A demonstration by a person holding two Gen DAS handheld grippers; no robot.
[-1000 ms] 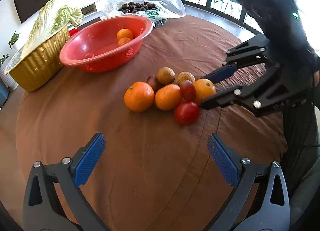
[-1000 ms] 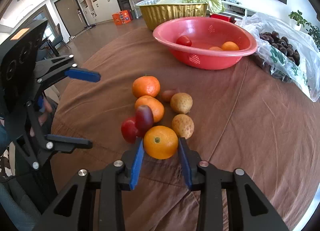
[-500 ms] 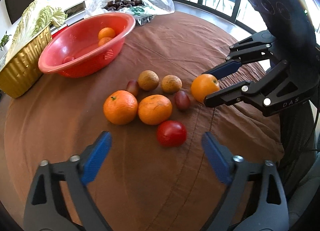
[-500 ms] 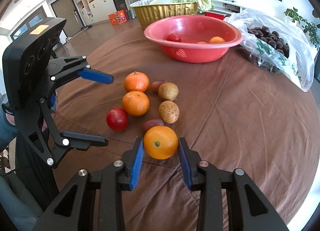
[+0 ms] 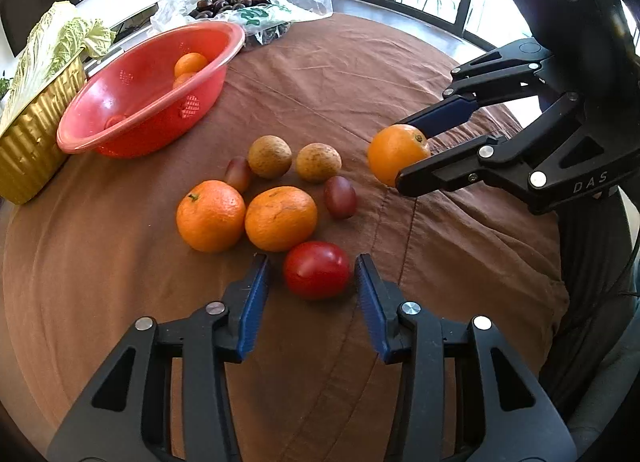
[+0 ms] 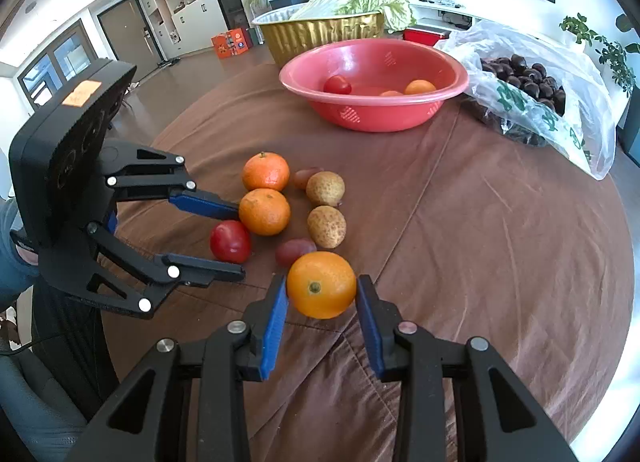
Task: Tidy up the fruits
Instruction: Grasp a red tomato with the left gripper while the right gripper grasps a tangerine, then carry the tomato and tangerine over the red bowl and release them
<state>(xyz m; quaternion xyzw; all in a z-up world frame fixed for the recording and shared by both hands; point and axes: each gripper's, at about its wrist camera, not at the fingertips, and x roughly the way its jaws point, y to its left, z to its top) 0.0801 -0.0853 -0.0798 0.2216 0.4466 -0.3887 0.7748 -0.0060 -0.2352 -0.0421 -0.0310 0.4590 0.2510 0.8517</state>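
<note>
Fruit lay clustered on the brown table. The right gripper clamped an orange; the left gripper, jaws just closing, straddled a red tomato without pressing it, near the pink bowl.

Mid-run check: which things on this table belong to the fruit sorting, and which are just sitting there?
In the job:
- orange clamped in right gripper
- red tomato between left gripper jaws, which have just been closing
- loose fruit pile
- red bowl

Lying about:
- cabbage in gold tray
- bag of chestnuts
</note>
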